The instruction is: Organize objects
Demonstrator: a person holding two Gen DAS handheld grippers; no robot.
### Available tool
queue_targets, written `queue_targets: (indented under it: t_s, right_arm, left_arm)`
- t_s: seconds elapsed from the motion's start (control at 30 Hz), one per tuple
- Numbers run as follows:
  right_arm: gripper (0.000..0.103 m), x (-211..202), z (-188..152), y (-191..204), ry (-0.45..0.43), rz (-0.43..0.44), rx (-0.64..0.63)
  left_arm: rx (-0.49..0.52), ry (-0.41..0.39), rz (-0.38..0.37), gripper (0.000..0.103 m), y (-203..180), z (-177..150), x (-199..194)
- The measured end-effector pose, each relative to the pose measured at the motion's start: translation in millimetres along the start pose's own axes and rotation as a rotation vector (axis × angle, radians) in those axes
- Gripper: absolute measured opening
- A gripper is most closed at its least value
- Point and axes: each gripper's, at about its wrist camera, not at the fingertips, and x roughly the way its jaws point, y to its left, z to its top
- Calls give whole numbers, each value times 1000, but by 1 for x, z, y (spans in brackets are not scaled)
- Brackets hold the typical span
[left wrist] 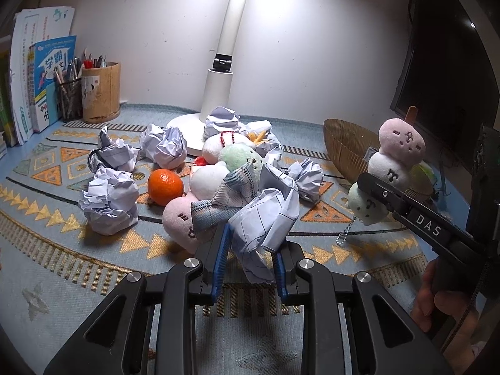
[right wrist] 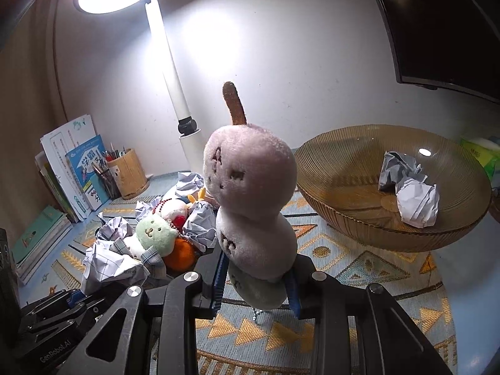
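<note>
My left gripper [left wrist: 250, 259] is shut on a crumpled paper ball [left wrist: 268, 222] with grid lines, held just above the patterned mat [left wrist: 62, 268]. My right gripper [right wrist: 256, 281] is shut on a dango plush [right wrist: 253, 200] of pink, white and green balls on a brown stick, held upright in the air; it also shows in the left wrist view [left wrist: 393, 162]. A pile lies by the lamp base: several paper balls [left wrist: 109, 200], an orange [left wrist: 165, 186], more plush toys [left wrist: 237, 156] and a plaid cloth [left wrist: 228, 197].
An amber ribbed glass bowl [right wrist: 350, 218] at the right holds two paper balls [right wrist: 409, 190]. A white lamp [left wrist: 218, 93] stands at the back. A wooden pen holder [left wrist: 101, 92], a mesh pen cup and books [left wrist: 40, 72] stand at the left. A dark monitor [right wrist: 437, 25] is at the right.
</note>
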Motion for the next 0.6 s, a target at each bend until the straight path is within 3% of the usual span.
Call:
queue_targets:
  t_s: [0.6]
  right_arm:
    - [32, 5, -1, -2, 23, -10, -1]
  left_arm:
    - [-13, 12, -5, 23, 2, 1, 2]
